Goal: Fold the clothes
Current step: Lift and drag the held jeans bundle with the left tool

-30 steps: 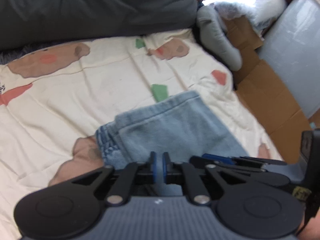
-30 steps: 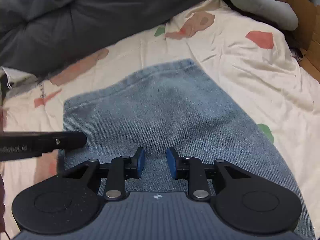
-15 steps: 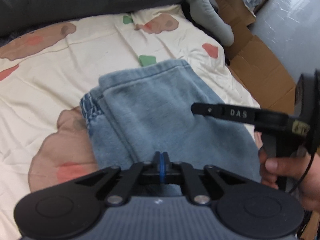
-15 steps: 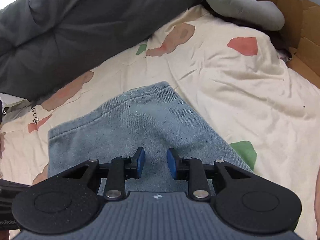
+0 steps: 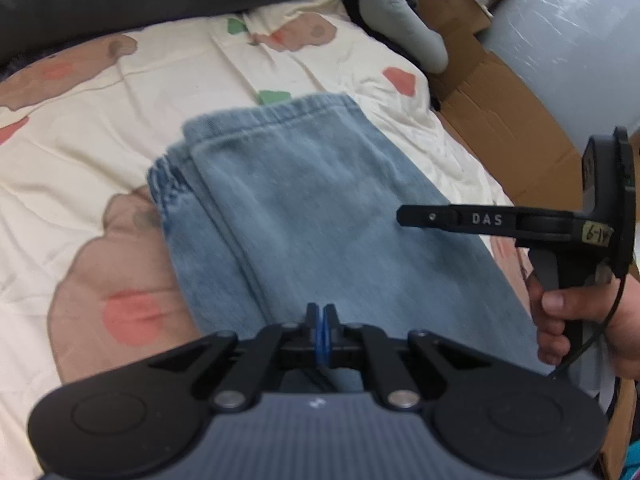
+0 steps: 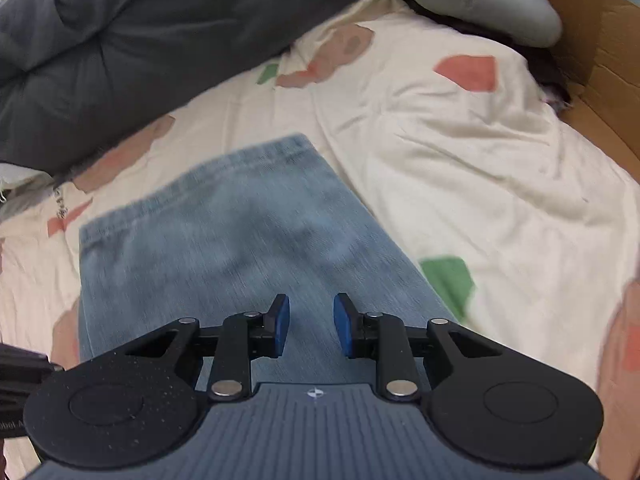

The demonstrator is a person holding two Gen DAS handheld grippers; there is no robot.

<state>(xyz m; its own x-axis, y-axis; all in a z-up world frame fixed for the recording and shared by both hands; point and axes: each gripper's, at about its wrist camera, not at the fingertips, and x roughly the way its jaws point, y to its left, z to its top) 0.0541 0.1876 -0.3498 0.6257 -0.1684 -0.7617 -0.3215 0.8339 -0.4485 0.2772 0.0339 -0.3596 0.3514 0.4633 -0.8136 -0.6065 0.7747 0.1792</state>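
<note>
The jeans (image 5: 320,216) lie folded lengthwise on the bed (image 5: 100,128), left gripper (image 5: 320,332) fingers closed on nothing I can see, right gripper (image 6: 308,324) fingers open and empty, so next I think they must take an end and fold again.

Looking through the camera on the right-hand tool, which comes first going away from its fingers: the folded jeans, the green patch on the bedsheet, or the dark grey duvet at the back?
From the right gripper, nearest first:
1. Folded jeans: directly under and ahead of the fingers.
2. Green patch: on the sheet, just right of the jeans.
3. Dark grey duvet: far back, upper left.
</note>
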